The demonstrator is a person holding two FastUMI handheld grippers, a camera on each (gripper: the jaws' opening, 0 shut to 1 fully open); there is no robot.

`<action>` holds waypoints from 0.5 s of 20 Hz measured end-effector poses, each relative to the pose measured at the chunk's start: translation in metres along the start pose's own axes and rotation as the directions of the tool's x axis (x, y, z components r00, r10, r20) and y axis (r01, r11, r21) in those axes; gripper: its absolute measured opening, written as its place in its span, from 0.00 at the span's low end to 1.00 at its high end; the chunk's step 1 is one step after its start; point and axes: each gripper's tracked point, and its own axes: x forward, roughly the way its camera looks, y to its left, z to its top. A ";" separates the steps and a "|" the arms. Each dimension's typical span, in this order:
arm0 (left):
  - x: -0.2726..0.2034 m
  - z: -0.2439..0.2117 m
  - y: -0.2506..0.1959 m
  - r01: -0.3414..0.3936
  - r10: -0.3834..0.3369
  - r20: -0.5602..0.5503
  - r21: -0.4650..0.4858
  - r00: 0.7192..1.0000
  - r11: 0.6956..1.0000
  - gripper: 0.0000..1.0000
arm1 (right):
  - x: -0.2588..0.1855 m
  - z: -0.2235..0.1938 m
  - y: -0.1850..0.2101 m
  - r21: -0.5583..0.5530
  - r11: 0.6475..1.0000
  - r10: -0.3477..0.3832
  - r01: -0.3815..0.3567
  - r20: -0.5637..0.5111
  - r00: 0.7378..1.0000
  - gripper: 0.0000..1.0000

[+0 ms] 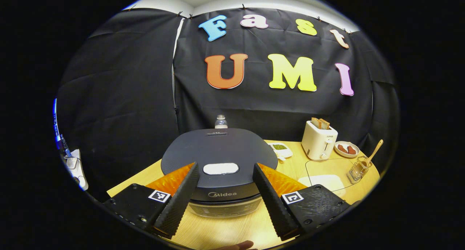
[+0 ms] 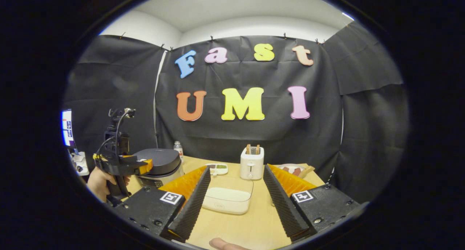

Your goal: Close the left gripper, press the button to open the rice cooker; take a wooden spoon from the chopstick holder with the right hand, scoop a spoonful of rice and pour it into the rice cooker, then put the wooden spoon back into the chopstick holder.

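A: How many appliances stand on the desk?
B: Two: one rice cooker and, to its right, one toaster with two slices in it.
A: And the rest?
B: One bottle behind the cooker, one wooden spoon, one chopstick holder, one rice container, two small dishes.

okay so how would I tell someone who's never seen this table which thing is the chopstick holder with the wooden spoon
Start at the white toaster at the back of the wooden table, opposite the dark rice cooker. To its right sits a small plate of reddish food, and just in front of that plate is the chopstick holder. It is the only see-through container there, with a wooden spoon sticking up out of it at a slant.
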 end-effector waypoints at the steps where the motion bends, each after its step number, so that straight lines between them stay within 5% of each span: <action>1: 0.002 -0.006 -0.001 -0.003 0.003 -0.019 -0.006 1.000 1.000 0.97 | 0.000 0.001 -0.001 -0.002 1.000 -0.002 0.002 0.002 1.000 0.95; 10: -0.001 -0.002 0.002 0.000 0.000 -0.027 0.004 1.000 1.000 1.00 | 0.001 0.006 -0.018 0.004 0.999 -0.054 0.054 0.004 0.999 0.95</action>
